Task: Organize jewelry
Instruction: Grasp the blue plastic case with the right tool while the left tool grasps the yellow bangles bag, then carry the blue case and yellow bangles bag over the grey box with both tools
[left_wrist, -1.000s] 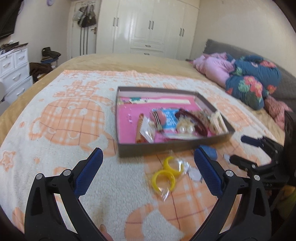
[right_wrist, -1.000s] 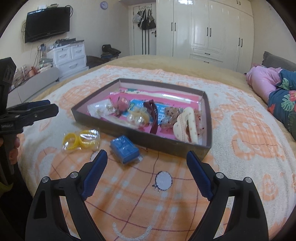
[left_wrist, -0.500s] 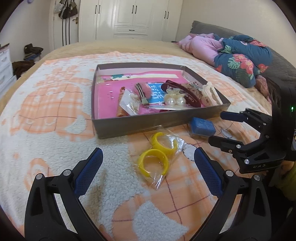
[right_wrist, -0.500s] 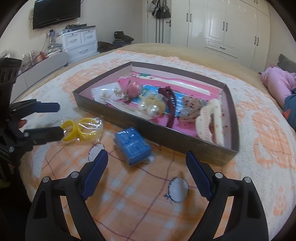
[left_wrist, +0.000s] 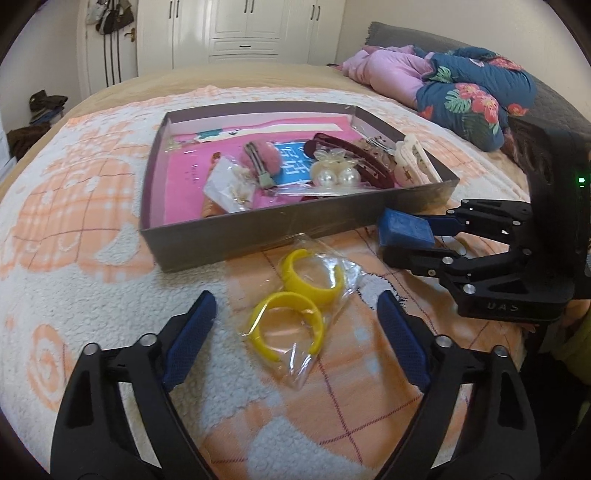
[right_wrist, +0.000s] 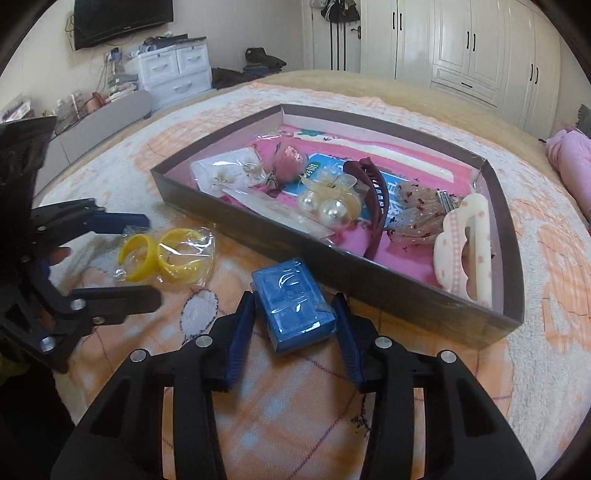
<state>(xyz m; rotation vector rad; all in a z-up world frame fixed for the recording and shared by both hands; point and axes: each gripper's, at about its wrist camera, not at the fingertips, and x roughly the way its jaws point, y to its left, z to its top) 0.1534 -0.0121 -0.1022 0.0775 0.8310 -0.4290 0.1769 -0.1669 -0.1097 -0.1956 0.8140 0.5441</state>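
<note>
Right claw (right_wrist: 295, 314) narrowing round blue box (right_wrist: 293, 304), left claw (left_wrist: 293, 325) wide over bagged yellow bangles (left_wrist: 295, 306); both still outside tray (left_wrist: 258, 236).

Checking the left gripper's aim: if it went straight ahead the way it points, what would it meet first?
Likely the bagged yellow bangles, lying on the blanket ahead between the open fingers of the left gripper; the cardboard tray comes after.

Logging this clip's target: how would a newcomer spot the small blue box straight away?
Find the shallow brown tray on the orange-and-white blanket. Just outside its near wall lies the blue box, between the right tool fingers. Its neighbours, the bagged yellow bangles, are rings; it alone is a solid blue block.
</note>
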